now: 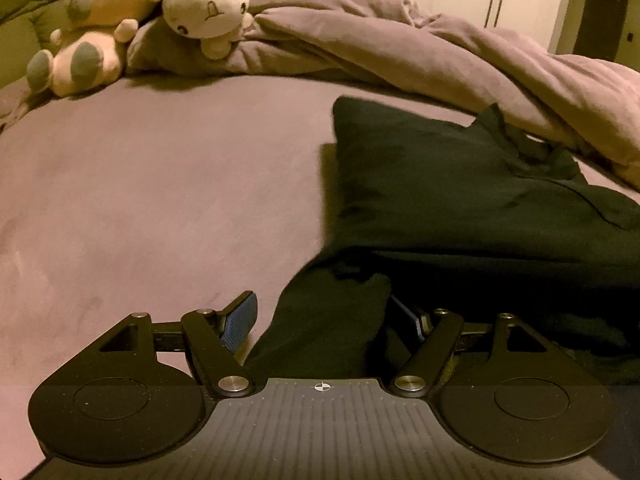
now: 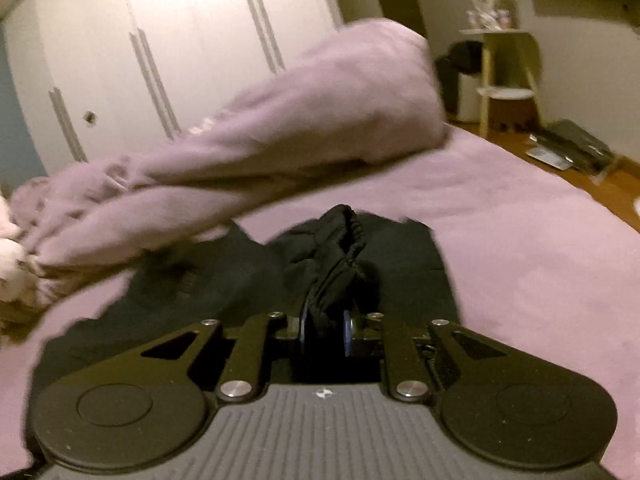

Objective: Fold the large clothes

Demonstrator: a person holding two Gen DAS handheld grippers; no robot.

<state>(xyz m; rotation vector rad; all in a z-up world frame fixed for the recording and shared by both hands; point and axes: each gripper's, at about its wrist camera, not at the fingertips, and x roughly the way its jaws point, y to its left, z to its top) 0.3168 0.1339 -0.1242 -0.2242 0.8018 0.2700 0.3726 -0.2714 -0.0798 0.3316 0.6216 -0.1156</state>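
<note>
Black fabric bunches between the closed jaws of my right gripper (image 2: 325, 326), a gathered, elastic-looking edge of the dark garment (image 2: 248, 280) pinched and lifted off the mauve bedsheet (image 2: 520, 240). My left gripper (image 1: 325, 316) stands spread wide, a fold of the same garment (image 1: 460, 200) lying between its blue pads (image 1: 240, 320), not clamped. Beyond, a rumpled duvet (image 1: 400, 40), two plush toys (image 1: 92, 20) and a white wardrobe (image 2: 160, 40).

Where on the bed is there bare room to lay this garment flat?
Bare sheet lies left of the black garment, below the plush toys. More bare sheet lies right of the garment in the right wrist view. The far side is crowded by the bunched duvet.
</note>
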